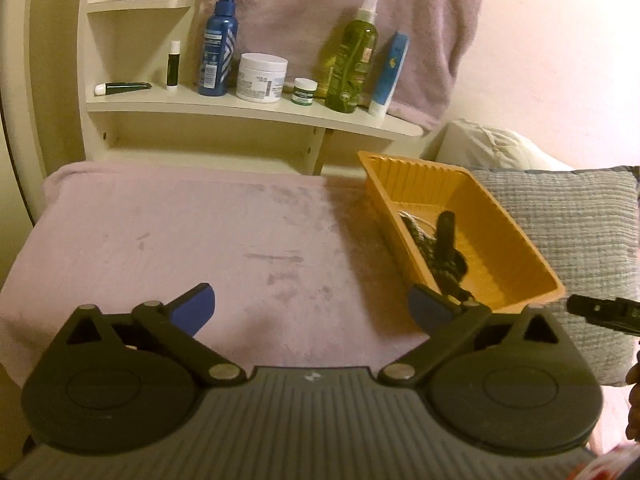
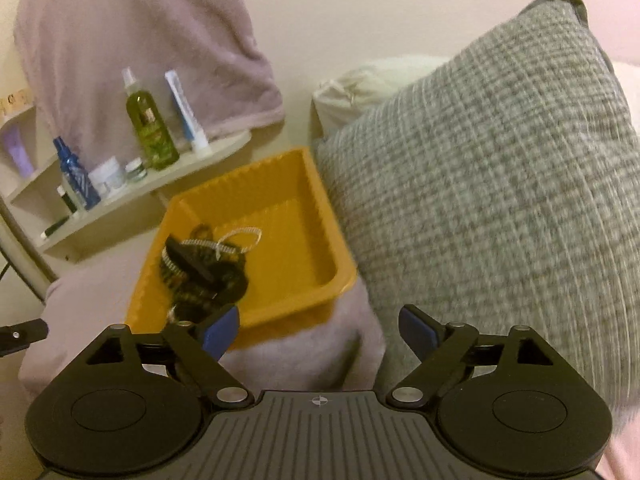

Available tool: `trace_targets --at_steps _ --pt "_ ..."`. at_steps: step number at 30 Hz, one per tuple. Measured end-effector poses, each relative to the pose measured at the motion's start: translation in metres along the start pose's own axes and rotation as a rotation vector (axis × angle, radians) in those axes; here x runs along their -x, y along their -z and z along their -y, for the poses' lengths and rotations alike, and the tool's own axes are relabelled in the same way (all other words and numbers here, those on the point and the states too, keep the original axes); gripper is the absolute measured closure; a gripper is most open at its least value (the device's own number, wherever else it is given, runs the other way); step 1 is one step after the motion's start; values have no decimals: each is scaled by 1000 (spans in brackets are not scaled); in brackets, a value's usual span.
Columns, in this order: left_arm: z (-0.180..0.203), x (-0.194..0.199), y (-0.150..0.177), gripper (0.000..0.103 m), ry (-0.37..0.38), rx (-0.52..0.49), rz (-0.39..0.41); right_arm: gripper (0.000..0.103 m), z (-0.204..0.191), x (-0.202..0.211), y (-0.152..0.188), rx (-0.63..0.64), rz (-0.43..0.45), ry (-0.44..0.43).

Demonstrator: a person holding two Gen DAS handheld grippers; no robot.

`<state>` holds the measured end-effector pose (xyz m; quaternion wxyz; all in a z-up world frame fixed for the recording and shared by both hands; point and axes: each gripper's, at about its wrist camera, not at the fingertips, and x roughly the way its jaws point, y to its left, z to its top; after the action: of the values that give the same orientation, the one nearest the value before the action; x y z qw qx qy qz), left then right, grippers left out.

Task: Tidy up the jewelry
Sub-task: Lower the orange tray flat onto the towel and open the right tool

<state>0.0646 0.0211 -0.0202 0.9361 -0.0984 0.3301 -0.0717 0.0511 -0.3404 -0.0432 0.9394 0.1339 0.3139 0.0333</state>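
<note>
1. Blue-padded fingers of the left gripper (image 1: 310, 308) are spread wide with nothing between them, above a mauve plush blanket (image 1: 168, 240) that covers the flat surface.
2. At 2 o'clock from that gripper sits an orange plastic tray (image 1: 516, 240) with ribbed walls, and its near corner lies just beyond the right-hand finger (image 1: 430, 310).
3. Inside the tray lies the jewelry (image 1: 436, 252): a dark beaded tangle with a pale cord at its far end, bunched against the tray's left wall.
4. At 12 o'clock, beyond the blanket, a cream shelf (image 1: 248, 106) carries a blue spray bottle (image 1: 218, 48), a white jar (image 1: 262, 77), a small green-banded jar (image 1: 305, 91), a green spray bottle (image 1: 352, 60) and a blue-and-white tube (image 1: 390, 74).
5. At 3 o'clock a grey woven pillow (image 1: 560, 220) leans beside the tray.
6. Spread likewise and holding nothing, the right gripper (image 2: 320, 330) hangs over the blanket edge (image 2: 288, 360), just short of the tray (image 2: 296, 200).
7. From this camera the tray is at 11 o'clock, with the jewelry (image 2: 200, 268) heaped in its near left part; a silvery looped strand (image 2: 240, 240) lies at the far side of the heap.
8. The grey pillow (image 2: 500, 200) fills the view from 12 to 3 o'clock, touching the tray's right wall.
</note>
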Motion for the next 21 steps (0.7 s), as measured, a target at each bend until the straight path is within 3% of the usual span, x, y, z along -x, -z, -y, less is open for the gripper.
trace_targets --at_steps 5,21 --pt "6 18 8 1 -9 -20 -12 16 -22 11 0 -6 -69 -10" --pt "10 47 26 1 -52 22 -122 16 -98 12 19 179 -184 -53"
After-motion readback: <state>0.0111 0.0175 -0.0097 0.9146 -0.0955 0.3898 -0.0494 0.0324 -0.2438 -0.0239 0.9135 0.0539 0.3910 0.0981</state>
